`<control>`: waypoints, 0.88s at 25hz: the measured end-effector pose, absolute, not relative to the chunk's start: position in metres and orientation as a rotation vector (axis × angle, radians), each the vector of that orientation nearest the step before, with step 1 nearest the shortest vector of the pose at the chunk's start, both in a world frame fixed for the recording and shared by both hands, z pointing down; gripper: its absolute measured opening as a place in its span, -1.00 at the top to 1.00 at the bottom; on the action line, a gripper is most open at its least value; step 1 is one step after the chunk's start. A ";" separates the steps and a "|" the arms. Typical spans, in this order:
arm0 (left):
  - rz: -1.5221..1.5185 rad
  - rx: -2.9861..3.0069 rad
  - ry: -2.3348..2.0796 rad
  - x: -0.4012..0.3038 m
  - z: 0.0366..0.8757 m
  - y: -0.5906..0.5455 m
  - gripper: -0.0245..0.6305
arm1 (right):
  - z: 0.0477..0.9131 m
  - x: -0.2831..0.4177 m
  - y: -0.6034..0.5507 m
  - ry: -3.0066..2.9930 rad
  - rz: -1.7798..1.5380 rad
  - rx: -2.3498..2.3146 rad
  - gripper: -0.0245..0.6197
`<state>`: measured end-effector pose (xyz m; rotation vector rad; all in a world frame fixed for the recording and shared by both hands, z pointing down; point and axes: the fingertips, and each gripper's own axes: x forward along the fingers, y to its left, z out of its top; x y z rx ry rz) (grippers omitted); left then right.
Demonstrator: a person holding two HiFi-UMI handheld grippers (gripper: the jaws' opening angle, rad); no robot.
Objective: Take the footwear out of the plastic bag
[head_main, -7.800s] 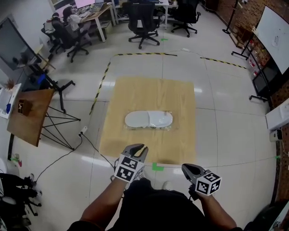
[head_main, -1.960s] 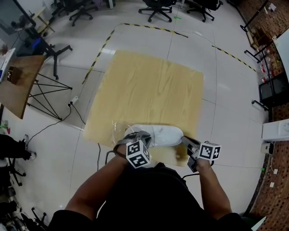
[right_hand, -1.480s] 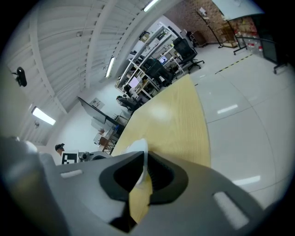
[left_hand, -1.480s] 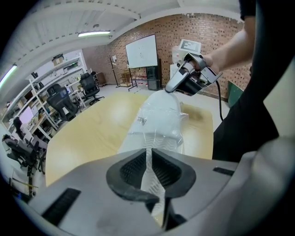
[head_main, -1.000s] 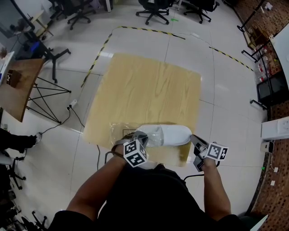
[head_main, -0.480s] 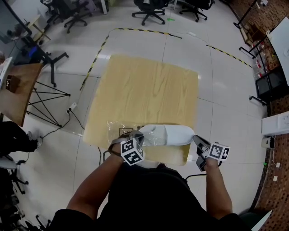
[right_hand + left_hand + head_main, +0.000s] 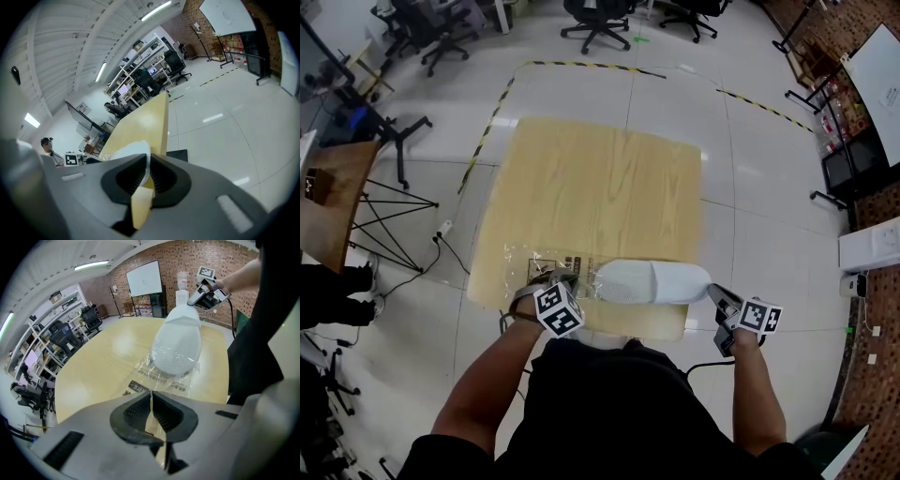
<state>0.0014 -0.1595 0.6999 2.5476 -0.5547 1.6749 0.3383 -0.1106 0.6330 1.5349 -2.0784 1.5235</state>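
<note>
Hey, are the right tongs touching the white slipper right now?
Touching. In the right gripper view the right tongs are closed on the slipper, pinching its white edge.

The white footwear has slid mostly out of the plastic bag, toward the wooden board's near right corner; the right gripper draws it. The left gripper's jaws have just been closing on the bag's film.

On the desk, footwear lies just left of the right tool, touching it; the plastic bag lies farther left, at the footwear's far end.
</note>
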 end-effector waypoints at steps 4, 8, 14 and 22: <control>1.758 2.473 -0.611 -0.036 0.713 -0.176 0.87 | 0.639 0.348 -0.102 -2.054 1.526 1.557 0.83; 1.774 2.405 -0.716 -0.064 0.713 -0.206 0.88 | 0.638 0.359 -0.094 -2.030 1.527 1.580 0.83; 1.732 2.342 -0.824 -0.074 0.716 -0.247 0.88 | 0.638 0.374 -0.069 -1.984 1.536 1.592 0.83; 1.541 2.420 -0.816 0.007 0.698 -0.293 0.88 | 0.654 0.309 -0.073 -2.007 1.727 1.572 0.83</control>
